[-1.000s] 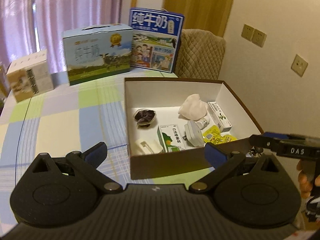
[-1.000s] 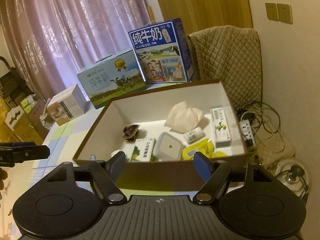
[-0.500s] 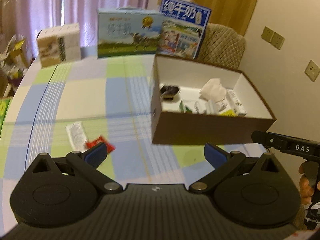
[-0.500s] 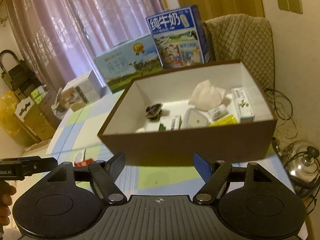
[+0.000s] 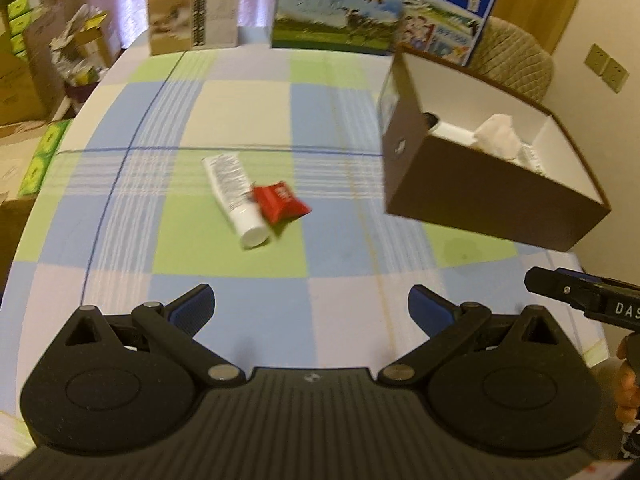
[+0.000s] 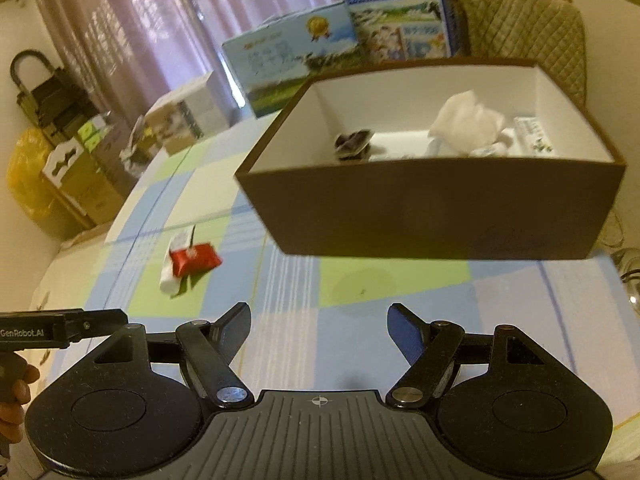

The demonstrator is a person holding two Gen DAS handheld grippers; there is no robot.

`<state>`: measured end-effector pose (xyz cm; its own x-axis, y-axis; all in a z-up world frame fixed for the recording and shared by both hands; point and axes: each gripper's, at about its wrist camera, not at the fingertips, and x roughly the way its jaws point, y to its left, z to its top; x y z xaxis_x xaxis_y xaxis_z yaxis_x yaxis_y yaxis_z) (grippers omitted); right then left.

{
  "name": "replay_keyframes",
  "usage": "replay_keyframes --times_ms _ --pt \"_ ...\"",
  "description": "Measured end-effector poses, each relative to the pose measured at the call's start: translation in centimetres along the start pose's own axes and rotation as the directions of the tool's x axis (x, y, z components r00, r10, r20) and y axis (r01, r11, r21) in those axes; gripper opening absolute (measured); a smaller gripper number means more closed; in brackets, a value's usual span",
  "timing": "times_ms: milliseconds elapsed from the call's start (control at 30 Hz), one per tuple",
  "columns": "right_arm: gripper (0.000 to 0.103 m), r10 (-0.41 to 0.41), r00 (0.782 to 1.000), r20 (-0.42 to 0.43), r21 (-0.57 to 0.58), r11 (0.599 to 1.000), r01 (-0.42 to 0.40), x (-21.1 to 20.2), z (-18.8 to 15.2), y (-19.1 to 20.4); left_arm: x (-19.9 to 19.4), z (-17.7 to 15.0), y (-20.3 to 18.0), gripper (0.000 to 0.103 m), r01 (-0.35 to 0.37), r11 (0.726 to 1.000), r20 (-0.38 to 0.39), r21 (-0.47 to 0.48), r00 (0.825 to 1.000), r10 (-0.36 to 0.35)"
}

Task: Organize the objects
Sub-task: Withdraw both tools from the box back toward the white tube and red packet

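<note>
Two loose items lie mid-frame, a white tube (image 5: 234, 196) touching a red packet (image 5: 280, 202); both the left gripper (image 5: 311, 306) and right gripper (image 6: 319, 328) are spread wide, empty. Pinching one could drag the other; the tube may roll.

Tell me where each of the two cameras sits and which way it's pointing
Left wrist: on the left gripper, facing the checked tablecloth, white tube and red packet; own open fingers show, right gripper at the edge.
Right wrist: on the right gripper, facing the brown cardboard box; own open fingers show, left gripper at the edge.
Shared: box, tube, packet, milk cartons.
</note>
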<state>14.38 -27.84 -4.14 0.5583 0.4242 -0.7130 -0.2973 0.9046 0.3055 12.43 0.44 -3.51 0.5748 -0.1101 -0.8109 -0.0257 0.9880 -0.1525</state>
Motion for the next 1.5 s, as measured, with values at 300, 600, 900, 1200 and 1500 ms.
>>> replay_keyframes --times_ms 300,600,900,1200,1500 --pt "0.073 0.007 0.997 -0.076 -0.037 0.999 -0.01 3.0 -2.0 1.9 1.3 -1.0 2.3 0.102 -0.078 0.996 -0.016 -0.032 0.997 0.077" --pt "0.072 0.02 0.994 -0.104 -0.076 0.997 -0.028 5.9 -2.5 3.7 2.9 -1.5 3.6 0.101 -0.12 0.992 -0.033 -0.044 0.992 0.119" --pt "0.072 0.048 0.995 -0.091 -0.16 0.985 -0.063 9.0 -1.8 6.8 4.5 -0.8 5.7 0.098 -0.169 0.984 -0.039 -0.058 0.985 0.167" --pt "0.072 0.076 0.996 -0.044 -0.253 0.964 -0.085 12.0 -0.4 10.2 6.2 1.6 8.2 0.098 -0.224 0.972 0.033 -0.072 0.973 0.226" --pt "0.056 0.108 0.994 -0.001 -0.352 0.93 -0.101 15.8 0.6 13.9 7.7 2.3 11.4 0.097 -0.229 0.953 0.048 -0.197 0.969 0.242"
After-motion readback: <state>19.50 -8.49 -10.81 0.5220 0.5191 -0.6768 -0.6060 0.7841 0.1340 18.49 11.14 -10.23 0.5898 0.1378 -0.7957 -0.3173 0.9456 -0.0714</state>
